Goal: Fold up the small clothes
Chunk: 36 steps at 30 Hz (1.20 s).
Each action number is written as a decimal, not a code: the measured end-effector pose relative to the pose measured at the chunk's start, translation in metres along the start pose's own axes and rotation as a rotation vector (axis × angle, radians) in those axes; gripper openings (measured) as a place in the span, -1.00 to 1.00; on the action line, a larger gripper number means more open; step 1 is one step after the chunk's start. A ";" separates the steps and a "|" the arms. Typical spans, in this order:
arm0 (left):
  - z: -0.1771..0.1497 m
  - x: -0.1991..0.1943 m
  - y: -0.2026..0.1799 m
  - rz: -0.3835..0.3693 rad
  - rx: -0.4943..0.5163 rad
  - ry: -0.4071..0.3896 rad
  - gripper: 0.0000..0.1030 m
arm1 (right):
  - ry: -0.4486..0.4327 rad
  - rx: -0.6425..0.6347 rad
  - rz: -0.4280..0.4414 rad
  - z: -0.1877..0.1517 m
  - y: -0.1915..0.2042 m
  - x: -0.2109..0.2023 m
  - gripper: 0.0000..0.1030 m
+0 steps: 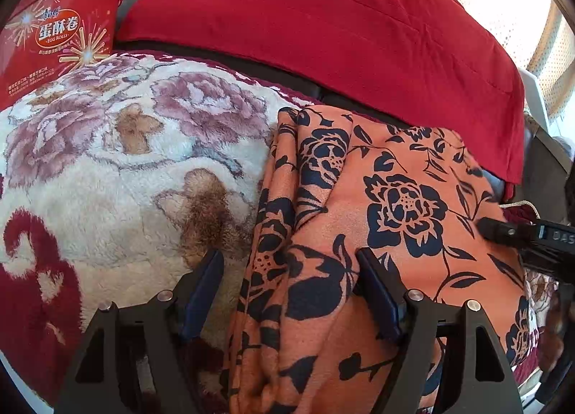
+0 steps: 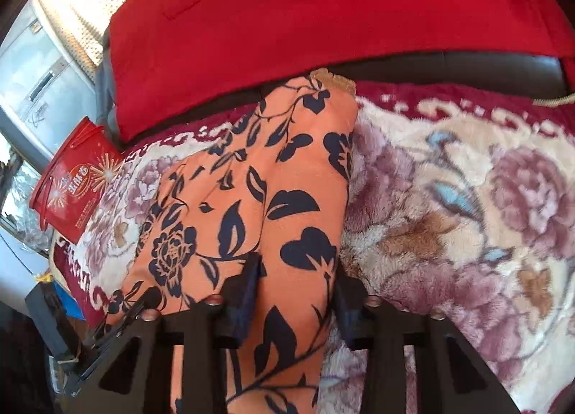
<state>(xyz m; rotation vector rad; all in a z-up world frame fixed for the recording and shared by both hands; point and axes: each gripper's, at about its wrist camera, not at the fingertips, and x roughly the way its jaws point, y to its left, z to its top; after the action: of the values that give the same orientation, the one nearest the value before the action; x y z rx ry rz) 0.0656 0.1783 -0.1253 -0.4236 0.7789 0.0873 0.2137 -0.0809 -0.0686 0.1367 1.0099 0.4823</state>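
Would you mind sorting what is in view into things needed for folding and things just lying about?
For the job:
orange floral garment
left gripper
right gripper

Lying about:
red egg-roll box
red cloth
floral plush blanket, which the garment lies on

We see orange garment [image 1: 377, 198] printed with navy roses, leaves, vines. Beneath it we note plush blanket [image 1: 125, 162]: cream ground, mauve-pink peonies, tan-brown leaves, pale blue touches, maroon scroll border. Behind, we see plain bright red cloth [image 1: 323, 26]. We see red box [image 1: 54, 29] with gold firework bursts, white lettering. Gripper bodies look black to us, pads dark blue.
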 end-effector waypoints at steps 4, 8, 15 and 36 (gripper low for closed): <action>0.000 0.000 -0.001 0.000 -0.002 -0.002 0.50 | -0.012 0.057 -0.004 -0.004 -0.003 -0.008 -0.08; -0.001 -0.002 -0.001 0.001 -0.001 -0.006 0.50 | 0.011 0.063 0.064 -0.022 -0.001 -0.011 0.21; -0.001 -0.002 -0.001 0.003 0.005 -0.008 0.50 | 0.024 0.006 0.033 -0.043 0.005 -0.013 -0.11; -0.001 -0.002 -0.002 0.006 0.011 -0.009 0.50 | 0.036 0.024 0.051 -0.110 0.008 -0.035 0.03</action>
<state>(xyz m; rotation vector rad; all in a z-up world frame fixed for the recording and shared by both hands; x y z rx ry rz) 0.0640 0.1765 -0.1243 -0.4105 0.7711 0.0905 0.1039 -0.1016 -0.0973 0.1756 1.0493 0.5207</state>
